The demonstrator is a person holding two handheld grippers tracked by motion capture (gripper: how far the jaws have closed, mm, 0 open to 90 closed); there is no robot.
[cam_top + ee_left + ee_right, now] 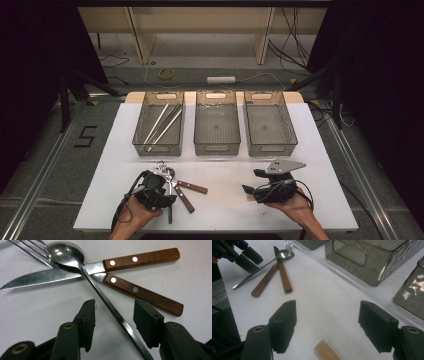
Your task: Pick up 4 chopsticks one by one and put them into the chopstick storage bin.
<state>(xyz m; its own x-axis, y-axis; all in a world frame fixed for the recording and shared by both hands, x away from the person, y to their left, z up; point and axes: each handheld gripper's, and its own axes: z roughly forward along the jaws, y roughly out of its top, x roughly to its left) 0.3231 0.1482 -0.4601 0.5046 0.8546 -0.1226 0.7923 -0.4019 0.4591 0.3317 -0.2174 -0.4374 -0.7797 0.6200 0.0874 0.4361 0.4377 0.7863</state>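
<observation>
A cutlery pile lies at the front left of the white table: a steel spoon [63, 252], two wooden-handled knives [140, 258] [145, 295] and a fork [30, 251] under the spoon bowl. My left gripper [115, 307] is open, its jaws straddling the spoon's handle [125, 326] without touching it. In the high view the left gripper [167, 196] hovers over the pile, next to the knives [192, 187]. My right gripper [250, 181] is open above bare table at the front right. In the right gripper view it [328, 306] holds nothing, and a small tan cylinder [325, 351] lies below it.
Three clear grey bins stand in a row at the back: the left bin [157, 148] holds several long metal sticks [162, 122], while the middle bin [216, 148] and right bin [272, 147] look empty. The table's front edge runs just under both hands.
</observation>
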